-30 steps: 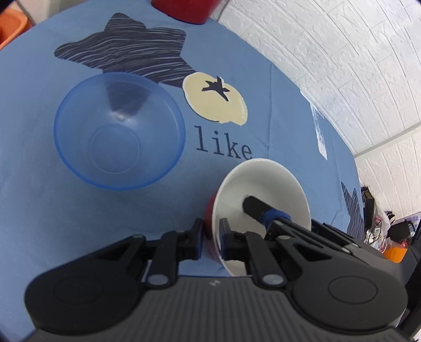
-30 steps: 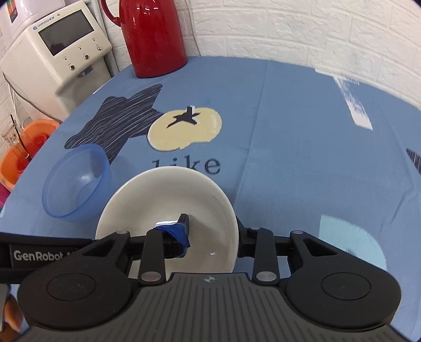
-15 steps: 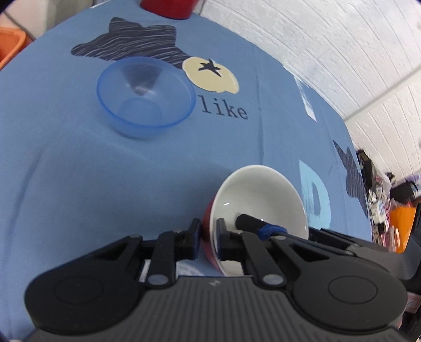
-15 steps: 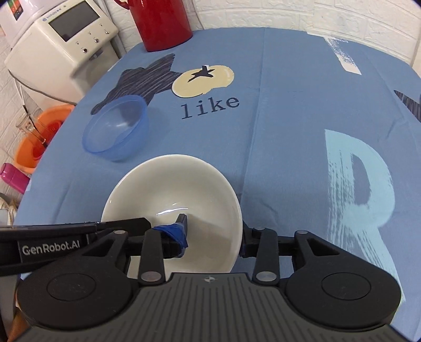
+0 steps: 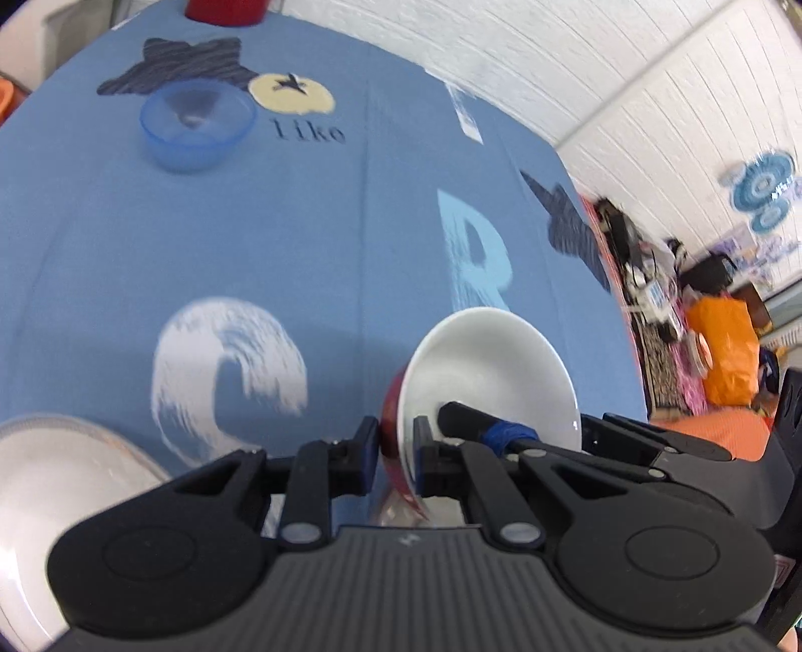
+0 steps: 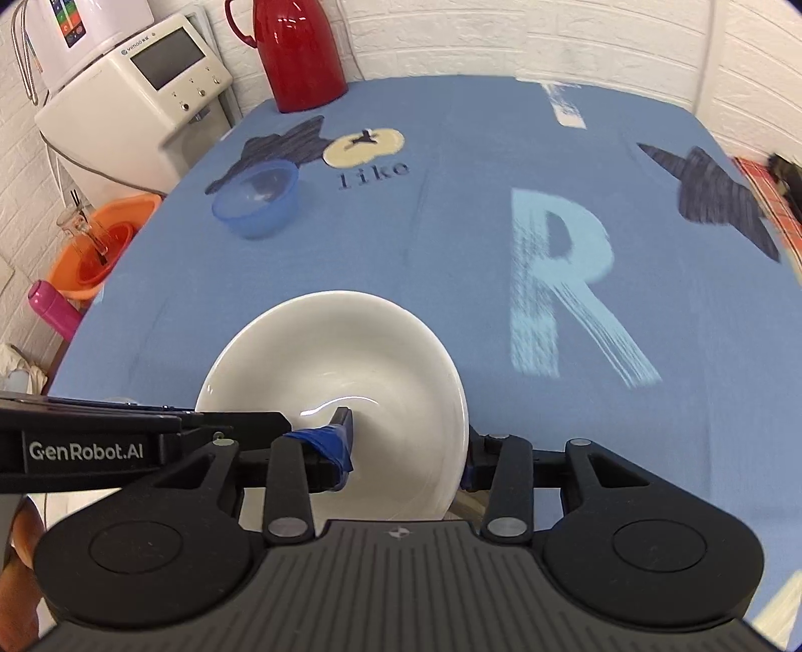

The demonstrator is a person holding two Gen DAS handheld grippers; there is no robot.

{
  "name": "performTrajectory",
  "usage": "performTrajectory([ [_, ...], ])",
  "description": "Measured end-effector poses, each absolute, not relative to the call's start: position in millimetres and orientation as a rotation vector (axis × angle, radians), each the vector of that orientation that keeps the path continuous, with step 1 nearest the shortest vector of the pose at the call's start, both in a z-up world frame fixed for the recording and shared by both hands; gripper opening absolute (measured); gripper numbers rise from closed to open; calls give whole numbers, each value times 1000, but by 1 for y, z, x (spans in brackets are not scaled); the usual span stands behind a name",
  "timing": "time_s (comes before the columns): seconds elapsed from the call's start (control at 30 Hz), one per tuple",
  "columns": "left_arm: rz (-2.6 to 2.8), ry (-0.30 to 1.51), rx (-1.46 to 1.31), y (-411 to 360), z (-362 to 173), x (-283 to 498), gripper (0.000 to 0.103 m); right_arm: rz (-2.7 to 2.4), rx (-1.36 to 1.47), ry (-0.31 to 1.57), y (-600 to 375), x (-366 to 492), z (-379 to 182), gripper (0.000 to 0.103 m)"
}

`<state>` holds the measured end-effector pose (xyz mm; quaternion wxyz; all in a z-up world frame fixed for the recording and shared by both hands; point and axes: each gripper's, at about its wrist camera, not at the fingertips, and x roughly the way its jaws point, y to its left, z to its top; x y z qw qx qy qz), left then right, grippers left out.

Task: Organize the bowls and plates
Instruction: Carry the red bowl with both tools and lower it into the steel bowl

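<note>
Pulled back from blue bowl [image 6: 256, 198], both tools grip white bowl [image 6: 341, 371].

Home dining corner, white brick-pattern wall [image 6: 601, 35], blue printed tablecloth [image 6: 451, 225], red thermos jug [image 6: 301, 50] at 11 o'clock, countertop water dispenser [image 6: 135, 100] at 10 o'clock

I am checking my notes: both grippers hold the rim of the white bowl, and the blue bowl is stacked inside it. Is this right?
Not quite. Both grippers, left and right, do hold the white bowl, but the blue bowl stands apart, far across the tablecloth, as the right wrist view shows.
</note>
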<state>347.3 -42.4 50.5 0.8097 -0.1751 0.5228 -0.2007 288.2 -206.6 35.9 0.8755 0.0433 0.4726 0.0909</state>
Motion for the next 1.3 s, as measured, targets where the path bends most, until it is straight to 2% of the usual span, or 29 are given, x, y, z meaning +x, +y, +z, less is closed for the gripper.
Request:
performTrajectory([
  [0.4, -463, 1199, -293, -75, 12, 300, 2, 164, 152, 1049, -230, 240, -8, 26],
  [0.47, -463, 1203, -283, -75, 9, 299, 4, 165, 158, 1044, -233, 236, -11, 26],
  [0.57, -476, 1168, -262, -75, 12, 298, 19, 153, 151, 1025, -235, 234, -8, 24],
  [0.63, -488, 1132, -255, -72, 20, 297, 35, 148, 150, 1013, -238, 234, -4, 25],
  [0.7, -497, 1101, -251, -71, 29, 296, 40, 144, 163, 1004, -242, 234, -1, 25],
  [1.07, -498, 1034, -196, -67, 41, 280, 42, 157, 142, 971, -238, 228, 3, 26],
  [1.3, -501, 993, -188, -62, 48, 267, 48, 148, 186, 948, -244, 215, 6, 26],
])
